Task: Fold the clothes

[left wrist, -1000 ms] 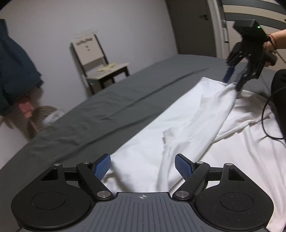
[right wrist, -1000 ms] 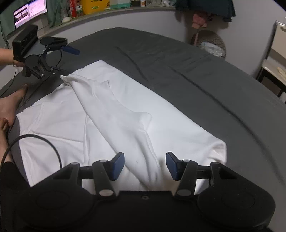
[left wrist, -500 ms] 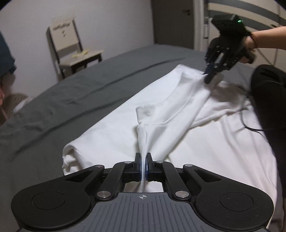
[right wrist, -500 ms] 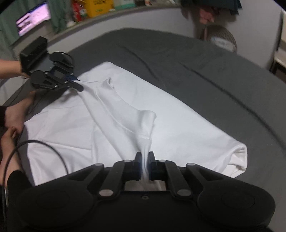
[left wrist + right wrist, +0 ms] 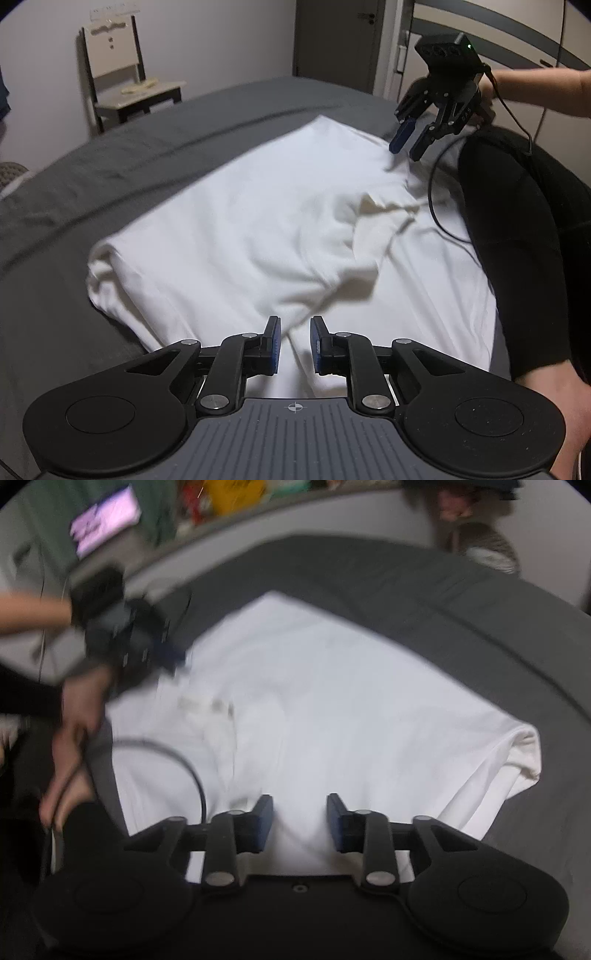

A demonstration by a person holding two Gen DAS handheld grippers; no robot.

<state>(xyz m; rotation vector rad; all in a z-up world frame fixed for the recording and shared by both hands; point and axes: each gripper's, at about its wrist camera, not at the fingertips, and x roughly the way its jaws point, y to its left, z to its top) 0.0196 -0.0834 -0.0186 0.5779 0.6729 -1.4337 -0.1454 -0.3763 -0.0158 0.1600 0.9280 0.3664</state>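
A white garment (image 5: 258,221) lies spread on the grey bed (image 5: 110,177), with a loose rumpled fold across its middle. My left gripper (image 5: 293,345) hovers low over the garment's near edge. Its jaws are opening, and cloth shows in the narrow gap without being pinched. At the garment's far end my right gripper (image 5: 404,142) is parted just above the cloth. In the blurred right wrist view, my right gripper (image 5: 299,821) is opening over the white garment (image 5: 332,701), nothing clamped. The left gripper (image 5: 173,661) is a dark blur at the far edge.
A person's black-clad leg (image 5: 524,240) and a black cable (image 5: 439,206) lie along the bed's right side. Behind the bed stand a chair (image 5: 122,74) and a door (image 5: 332,37). A bare foot (image 5: 74,738), a lit screen (image 5: 107,524) and a basket (image 5: 487,550) show.
Half a second ago both grippers were shut on raised folds of the garment. Both have since parted their jaws, and the cloth has dropped onto the bed.
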